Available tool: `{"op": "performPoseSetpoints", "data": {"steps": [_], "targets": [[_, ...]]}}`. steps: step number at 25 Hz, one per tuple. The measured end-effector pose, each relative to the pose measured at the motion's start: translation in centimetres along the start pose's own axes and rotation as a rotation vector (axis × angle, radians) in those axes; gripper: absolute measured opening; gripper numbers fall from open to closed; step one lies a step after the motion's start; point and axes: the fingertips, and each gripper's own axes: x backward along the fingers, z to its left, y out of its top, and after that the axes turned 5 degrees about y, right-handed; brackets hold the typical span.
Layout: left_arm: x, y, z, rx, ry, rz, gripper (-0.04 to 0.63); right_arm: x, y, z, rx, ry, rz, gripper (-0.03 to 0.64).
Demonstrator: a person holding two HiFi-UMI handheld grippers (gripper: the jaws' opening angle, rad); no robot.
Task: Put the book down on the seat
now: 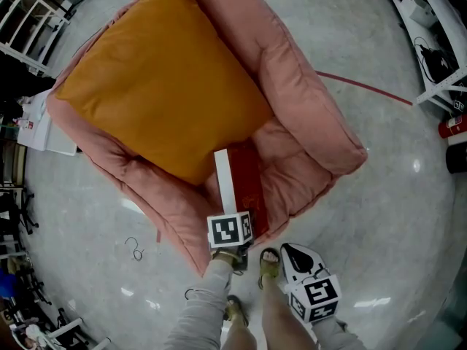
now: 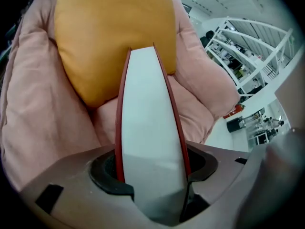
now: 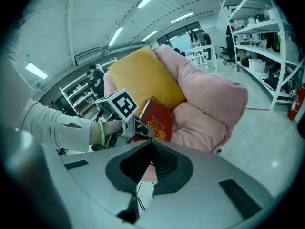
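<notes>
Tongs on the right point(image 3: 151, 143) are pressed together with nothing in them. The left tongs point(image 2: 152, 173) are spread wide around the red book point(image 1: 246, 181), and a dark gap shows beside one pad. The book stands tilted over the front of the pink seat point(image 1: 292, 159), just beside the orange cushion point(image 1: 160, 79). Grey floor point(image 1: 379, 166) lies all around the chair.
</notes>
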Motion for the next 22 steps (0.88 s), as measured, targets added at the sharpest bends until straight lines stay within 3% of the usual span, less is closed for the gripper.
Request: {"op": "performPoseSetpoints", "data": {"steps": [6,13,18,22], "targets": [[2.1,-1.3,0.3,0.054,-0.009,-0.031,0.298,0.4,1.2,1.0,0.020,0.001,-0.025,0.005],[7.0,-4.0,-1.1,0.061,-0.053,-0.033,0.294,2.4,2.9,2.8,0.061,0.006,-0.049,0.005],[10.9,-4.9,-2.1,0.061,-0.089,-0.070,0.242,4.0,3.5,4.6,0.100,0.019,-0.054,0.005],[14.1,-5.5,-2.7,0.077,-0.104,-0.111,0.163,5.5,3.9,6.2,0.138,0.028,-0.059,0.005]]}}
